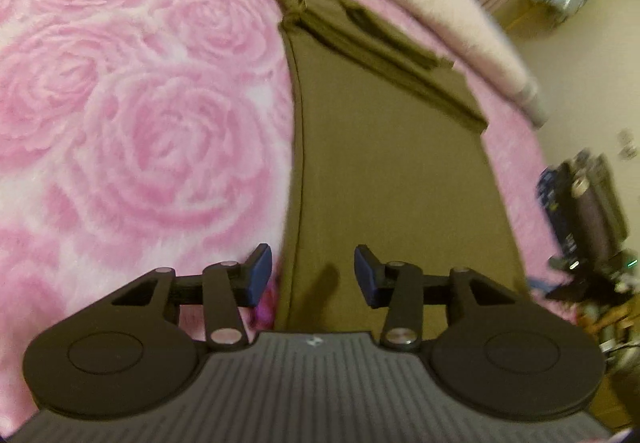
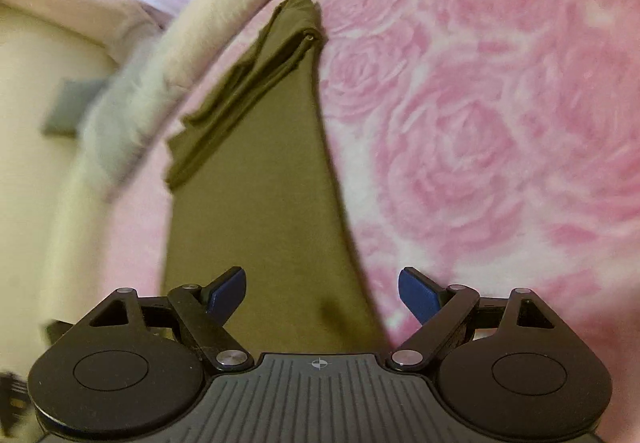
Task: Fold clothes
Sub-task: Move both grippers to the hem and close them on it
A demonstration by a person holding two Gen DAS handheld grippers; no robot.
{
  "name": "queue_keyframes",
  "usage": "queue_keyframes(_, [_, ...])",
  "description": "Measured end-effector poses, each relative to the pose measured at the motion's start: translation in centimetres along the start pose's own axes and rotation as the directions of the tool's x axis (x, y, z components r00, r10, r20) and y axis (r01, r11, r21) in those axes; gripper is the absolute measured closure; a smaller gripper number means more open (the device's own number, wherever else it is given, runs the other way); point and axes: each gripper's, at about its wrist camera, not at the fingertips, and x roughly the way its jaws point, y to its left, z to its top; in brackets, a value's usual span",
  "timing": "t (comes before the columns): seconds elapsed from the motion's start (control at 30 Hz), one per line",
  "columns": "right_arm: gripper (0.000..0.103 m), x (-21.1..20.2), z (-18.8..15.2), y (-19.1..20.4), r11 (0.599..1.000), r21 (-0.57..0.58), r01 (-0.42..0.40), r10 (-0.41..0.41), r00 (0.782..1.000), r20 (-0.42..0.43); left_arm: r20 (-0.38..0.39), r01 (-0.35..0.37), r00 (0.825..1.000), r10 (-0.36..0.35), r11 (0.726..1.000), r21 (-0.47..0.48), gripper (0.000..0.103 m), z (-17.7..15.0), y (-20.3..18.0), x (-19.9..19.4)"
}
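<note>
In the left wrist view, the left hand-held gripper (image 1: 313,274) hovers with jaws apart and empty over the near end of an olive garment (image 1: 384,163) lying flat on a pink rose blanket (image 1: 140,123). In the right wrist view, the right hand-held gripper (image 2: 322,293) gapes wide above the same garment (image 2: 256,211), holding nothing.

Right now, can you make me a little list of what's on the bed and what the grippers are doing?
cloth: olive green garment, lying flat, far end folded over
bed cover: pink rose blanket
left gripper: open, empty, over the garment's near left edge
right gripper: open, empty, over its near right edge
fold: not finished
</note>
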Motion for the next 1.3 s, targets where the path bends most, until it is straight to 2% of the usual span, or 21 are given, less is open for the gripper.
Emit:
queue_keyframes(0.1, [0.016,1.1,1.2,-1.1,0.994,-0.008,-0.106,0.106,0.994,-0.015,0.011,0.106,0.994,-0.105,0.994,-0.037,0.063,1.5,1.7,1.2])
queue_keyframes(0.23, [0.017,2.0,2.3,-1.0,0.988,-0.066,-0.141,0.136,0.988,-0.07,-0.02,0.203,0.979,-0.204,0.977,-0.064,0.063,2.5,2.9,2.4])
queue_keyframes(0.27, [0.018,2.0,2.2,-1.0,0.987,-0.078,-0.137,0.131,0.988,-0.077,-0.025,0.218,0.975,-0.22,0.974,-0.064,0.063,2.2,3.0,2.4])
queue_keyframes(0.33, [0.04,1.9,1.9,-0.9,0.986,-0.102,-0.131,0.122,0.988,-0.093,-0.033,0.25,0.967,-0.253,0.966,-0.069,0.064,1.3,3.4,2.1])
queue_keyframes(0.37, [0.044,1.7,1.6,-1.1,0.985,-0.103,-0.135,0.125,0.987,-0.099,-0.037,0.264,0.963,-0.267,0.961,-0.078,0.064,0.6,3.6,1.8])
queue_keyframes(0.57, [0.045,0.1,-1.6,-3.3,0.973,-0.002,-0.229,0.227,0.967,-0.114,-0.086,0.309,0.945,-0.317,0.947,-0.091,0.067,-3.2,3.6,0.1])
queue_keyframes(0.67, [0.045,0.4,-1.6,-3.7,0.965,0.028,-0.259,0.261,0.959,-0.114,-0.076,0.324,0.94,-0.333,0.939,-0.112,0.068,-3.3,3.8,0.2])
queue_keyframes(0.77, [0.048,1.6,-0.6,-3.9,0.954,0.055,-0.296,0.301,0.947,-0.113,-0.068,0.332,0.935,-0.348,0.927,-0.176,0.078,-2.5,4.3,1.3])
queue_keyframes(0.87, [0.07,3.2,0.4,-3.8,0.955,0.057,-0.29,0.296,0.946,-0.135,-0.089,0.307,0.939,-0.333,0.924,-0.229,0.091,-1.5,4.6,2.5])
queue_keyframes(0.9, [0.08,3.6,0.5,-3.8,0.957,0.059,-0.283,0.288,0.946,-0.145,-0.094,0.301,0.939,-0.331,0.923,-0.239,0.092,-1.4,4.7,2.7])
queue_keyframes(0.93, [0.085,3.7,0.5,-4.0,0.958,0.062,-0.28,0.286,0.946,-0.151,-0.098,0.301,0.938,-0.332,0.923,-0.238,0.092,-1.7,4.8,2.5])
queue_keyframes(1.1, [0.086,2.4,-1.1,-5.4,0.943,0.087,-0.323,0.332,0.934,-0.129,-0.102,0.287,0.945,-0.311,0.936,-0.202,0.092,-2.8,4.3,1.8])
queue_keyframes(1.13, [0.087,2.3,-1.4,-5.4,0.941,0.092,-0.325,0.335,0.935,-0.116,-0.101,0.282,0.947,-0.305,0.94,-0.192,0.093,-3.0,4.1,1.7])
queue_keyframes(1.17, [0.09,2.5,-1.6,-5.1,0.944,0.099,-0.314,0.324,0.941,-0.1,-0.101,0.278,0.949,-0.299,0.943,-0.181,0.1,-3.2,3.9,1.6])
queue_keyframes(1.2, [0.098,2.7,-1.6,-4.7,0.952,0.104,-0.287,0.297,0.951,-0.09,-0.099,0.27,0.952,-0.289,0.948,-0.168,0.101,-3.3,3.7,1.4])
queue_keyframes(1.3, [0.1,2.5,-1.8,-3.6,0.969,0.078,-0.233,0.238,0.969,-0.07,-0.086,0.238,0.964,-0.25,0.963,-0.123,0.101,-3.5,2.8,0.9])
